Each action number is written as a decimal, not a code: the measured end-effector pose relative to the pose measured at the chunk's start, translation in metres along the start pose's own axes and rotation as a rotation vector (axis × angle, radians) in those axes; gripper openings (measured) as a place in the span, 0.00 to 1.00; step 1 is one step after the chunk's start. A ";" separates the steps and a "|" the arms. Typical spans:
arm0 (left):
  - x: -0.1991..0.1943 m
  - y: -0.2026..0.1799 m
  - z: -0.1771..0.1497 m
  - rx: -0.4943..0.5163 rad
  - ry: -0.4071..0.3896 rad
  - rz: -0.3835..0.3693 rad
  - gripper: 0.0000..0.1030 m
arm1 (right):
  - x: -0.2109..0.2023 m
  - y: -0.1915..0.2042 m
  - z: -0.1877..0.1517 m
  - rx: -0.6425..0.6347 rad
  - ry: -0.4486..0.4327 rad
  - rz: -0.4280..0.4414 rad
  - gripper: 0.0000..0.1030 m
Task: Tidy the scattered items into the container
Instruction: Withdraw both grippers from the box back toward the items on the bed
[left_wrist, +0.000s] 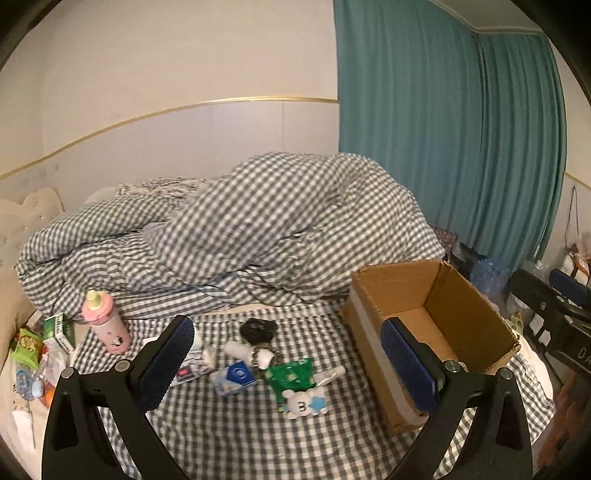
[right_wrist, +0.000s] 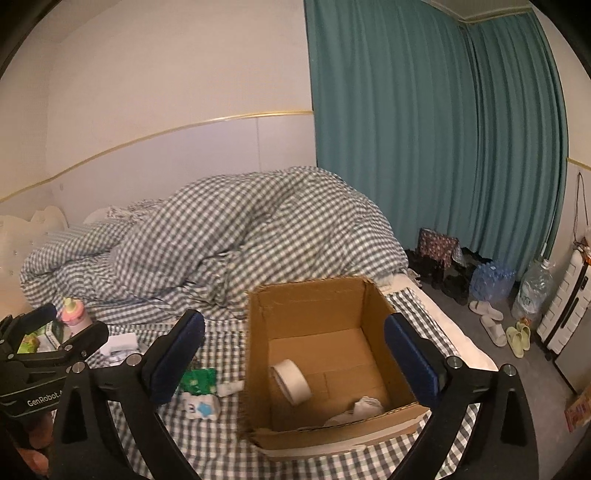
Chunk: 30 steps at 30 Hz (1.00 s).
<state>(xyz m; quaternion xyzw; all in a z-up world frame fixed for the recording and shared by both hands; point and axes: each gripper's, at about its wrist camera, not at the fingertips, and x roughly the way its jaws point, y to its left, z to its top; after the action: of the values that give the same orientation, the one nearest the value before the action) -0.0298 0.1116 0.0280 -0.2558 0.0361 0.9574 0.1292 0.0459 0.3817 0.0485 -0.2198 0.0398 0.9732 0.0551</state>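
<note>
Scattered items are lying on the checked bedsheet (left_wrist: 240, 435), clustered just left of the cardboard box (left_wrist: 472, 302), which is standing open on the same sheet. Nearest the left gripper (left_wrist: 291, 363) is a white bear-shaped toy (left_wrist: 304, 402), which is looking light and rigid and is best taken across its body. Touching it from behind is a green foil packet (left_wrist: 291, 374); it is appearing thin, crinkly and slippery, so an edge pinch is advisable. A blue-and-white carton (left_wrist: 236, 376) is sitting just left of the packet and is likely stiff enough for a grasp across its flat faces. Behind these, a small white bottle (left_wrist: 240, 349) is lying on its side and is likely to roll, and a black bundled object (left_wrist: 258, 328) beyond it cannot be identified. Further left, a pink bottle (left_wrist: 107, 325) is standing upright; it is probably the heaviest item and is best gripped around its waist. The left gripper is hovering above the cluster with its jaws spread wide, holding and touching nothing. The right gripper (right_wrist: 293, 356) is likewise fully spread and empty, poised over the box, where a tape roll (right_wrist: 291, 380) and crumpled white material (right_wrist: 360, 408) are already resting on the floor of the box.
</note>
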 end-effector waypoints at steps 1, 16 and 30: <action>-0.003 0.005 0.000 -0.006 -0.003 0.004 1.00 | -0.003 0.003 0.000 -0.001 -0.004 0.004 0.95; -0.068 0.103 -0.013 -0.130 -0.055 0.101 1.00 | -0.041 0.079 -0.001 -0.057 -0.045 0.111 0.95; -0.102 0.142 -0.018 -0.154 -0.085 0.158 1.00 | -0.059 0.121 0.000 -0.102 -0.055 0.170 0.99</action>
<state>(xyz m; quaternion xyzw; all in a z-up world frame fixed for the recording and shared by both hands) 0.0260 -0.0510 0.0636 -0.2207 -0.0231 0.9745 0.0349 0.0840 0.2569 0.0809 -0.1916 0.0069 0.9807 -0.0378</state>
